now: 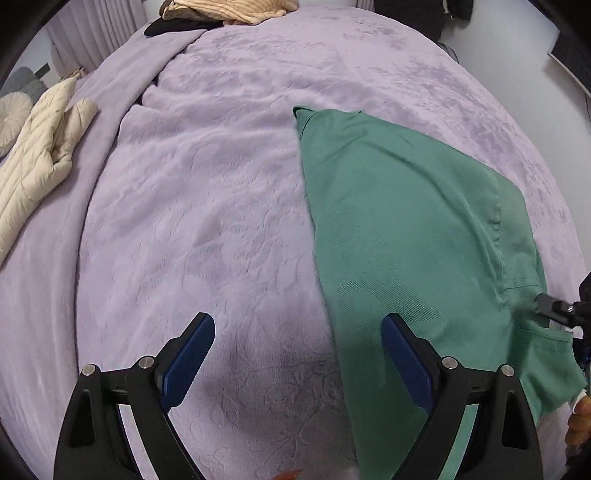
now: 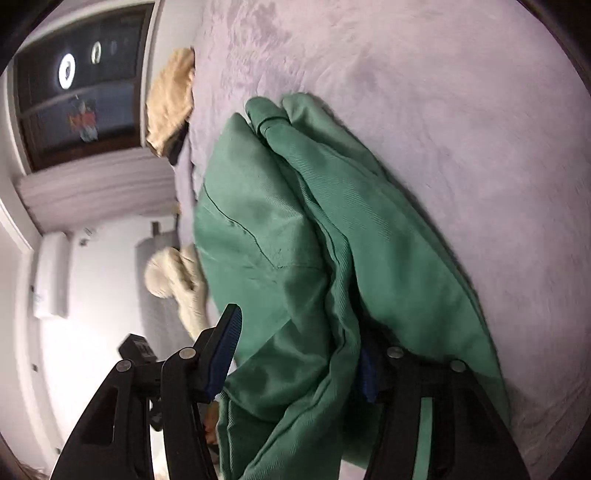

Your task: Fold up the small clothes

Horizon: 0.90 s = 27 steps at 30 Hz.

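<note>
A green garment lies on the lilac bed cover, folded lengthwise, its left edge running from the far middle to the near edge. My left gripper is open just above the bed; its right finger is over the garment's near left edge, its left finger over bare cover. In the right wrist view the same green garment bunches between the wide-apart fingers of my right gripper, draped against the right pad. The jaws are not closed on it. The right gripper's tip shows at the garment's right edge.
A cream puffy jacket lies at the bed's left edge. A tan striped garment over a dark one sits at the far end of the bed. A dark window and white wall are beyond the bed in the right wrist view.
</note>
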Each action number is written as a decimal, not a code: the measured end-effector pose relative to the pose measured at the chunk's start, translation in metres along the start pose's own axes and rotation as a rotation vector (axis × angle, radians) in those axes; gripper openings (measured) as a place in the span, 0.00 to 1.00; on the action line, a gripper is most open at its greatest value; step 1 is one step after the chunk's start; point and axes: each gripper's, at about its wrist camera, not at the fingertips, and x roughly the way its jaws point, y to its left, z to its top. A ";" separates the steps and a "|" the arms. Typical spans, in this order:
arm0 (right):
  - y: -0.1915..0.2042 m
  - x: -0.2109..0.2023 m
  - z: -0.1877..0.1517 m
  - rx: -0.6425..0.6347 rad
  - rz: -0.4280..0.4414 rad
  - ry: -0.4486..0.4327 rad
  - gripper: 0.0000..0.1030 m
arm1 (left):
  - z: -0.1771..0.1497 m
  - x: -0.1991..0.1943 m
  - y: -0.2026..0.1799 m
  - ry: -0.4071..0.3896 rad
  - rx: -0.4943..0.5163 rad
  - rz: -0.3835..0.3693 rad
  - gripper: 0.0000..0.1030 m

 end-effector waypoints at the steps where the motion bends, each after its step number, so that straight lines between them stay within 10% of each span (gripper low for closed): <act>1: 0.016 0.010 0.006 -0.061 -0.073 0.015 0.10 | 0.000 -0.001 -0.001 0.003 -0.008 0.007 0.90; 8: 0.090 -0.031 0.000 -0.323 -0.151 -0.118 0.09 | 0.008 -0.025 -0.022 -0.034 0.056 -0.026 0.90; 16: 0.004 -0.041 0.013 -0.089 -0.261 -0.099 0.13 | -0.002 -0.003 -0.052 0.017 0.087 -0.039 0.95; 23: 0.035 -0.094 -0.020 -0.181 -0.234 -0.166 0.27 | -0.016 -0.037 -0.035 0.016 0.143 -0.036 0.95; 27: 0.075 -0.100 -0.037 -0.348 -0.283 -0.158 0.59 | -0.032 -0.054 -0.039 0.028 0.172 -0.073 0.95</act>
